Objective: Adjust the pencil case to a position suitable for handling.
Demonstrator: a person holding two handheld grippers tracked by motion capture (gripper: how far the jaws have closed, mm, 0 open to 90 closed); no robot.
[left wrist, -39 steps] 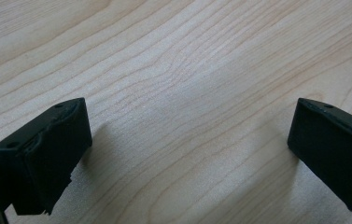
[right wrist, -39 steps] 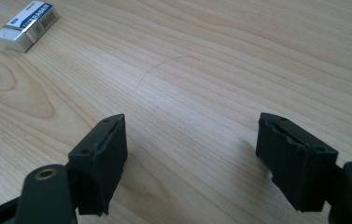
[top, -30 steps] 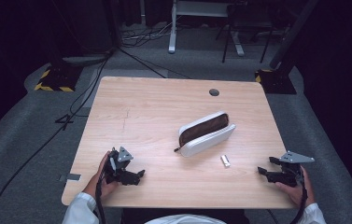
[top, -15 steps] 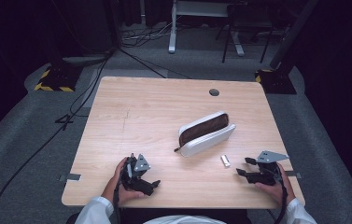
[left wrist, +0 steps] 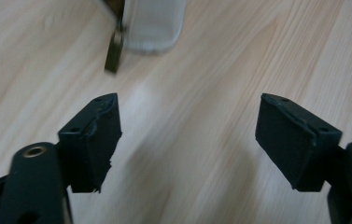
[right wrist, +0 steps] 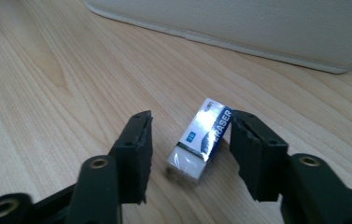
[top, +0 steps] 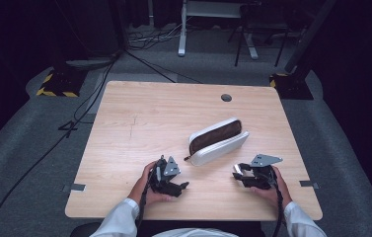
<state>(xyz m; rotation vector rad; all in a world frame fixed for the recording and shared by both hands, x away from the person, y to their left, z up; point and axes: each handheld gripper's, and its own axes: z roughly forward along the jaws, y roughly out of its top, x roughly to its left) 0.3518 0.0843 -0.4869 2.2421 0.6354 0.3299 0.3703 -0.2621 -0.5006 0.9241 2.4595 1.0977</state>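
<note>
A wooden table [top: 139, 123] carries an open white pencil case [top: 218, 140] near its middle. The left gripper [left wrist: 187, 140], jaws just closing but still wide and empty, points at the case's zipper pull [left wrist: 114, 52]. The right gripper [right wrist: 190, 154], jaws just closing, straddles a small eraser [right wrist: 200, 140] lying on the table beside the case; one pad looks to touch it, the other stands clear.

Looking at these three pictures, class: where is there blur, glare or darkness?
High view: the table is lit, the room around it dark. Left gripper view: the case and its zip pull are blurred, the jaws sharper. Right gripper view: glare whitens the eraser sleeve; the case behind is soft.
</note>
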